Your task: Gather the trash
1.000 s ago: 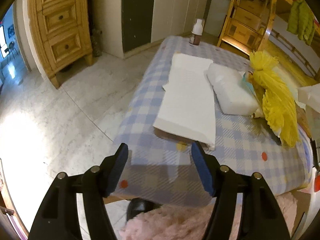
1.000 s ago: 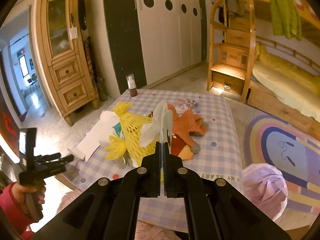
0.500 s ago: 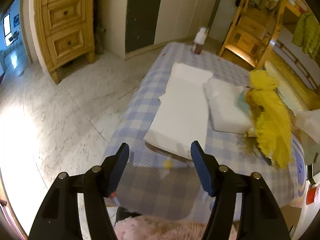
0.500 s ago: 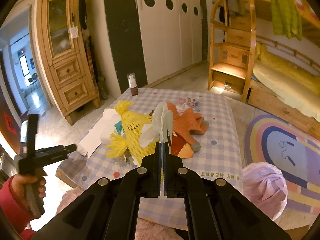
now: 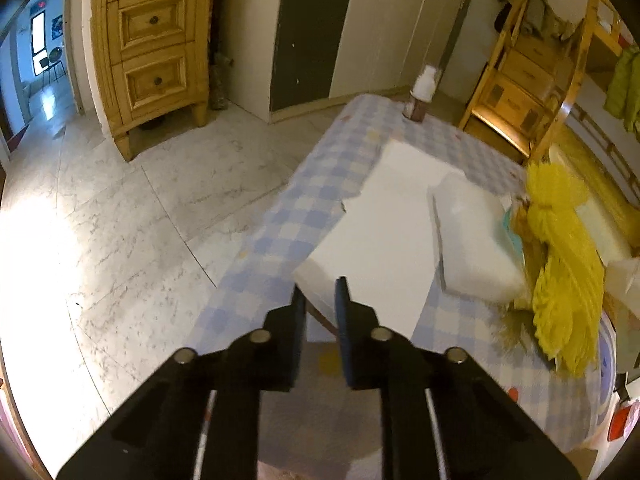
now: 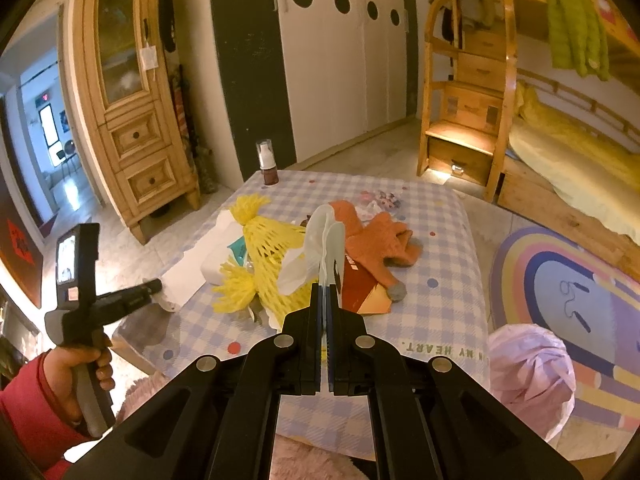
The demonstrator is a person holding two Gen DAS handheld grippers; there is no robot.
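The table [image 6: 440, 300], under a blue-and-white checked cloth, carried the trash. A flat white foam sheet [image 5: 384, 240] lay along its left side, its near corner overhanging the table edge. Just beside it sat a white padded pack [image 5: 472, 240], and against that a yellow foam net [image 6: 272, 256]. Near the middle an orange glove [image 6: 376, 240] rested on a red-and-gold carton [image 6: 360, 284]. A small brown pump bottle [image 6: 269, 166] stood upright at the far corner. A pink bag [image 6: 528, 372] sat on the floor beside the table.

The left tool [image 5: 320, 300] was closing over the near corner of the foam sheet; the corner sat between the jaws, though the blur made it hard to say whether the pads pressed it. The right tool [image 6: 325, 292] was clenched on a thin pale plastic scrap [image 6: 324, 240] held above the table
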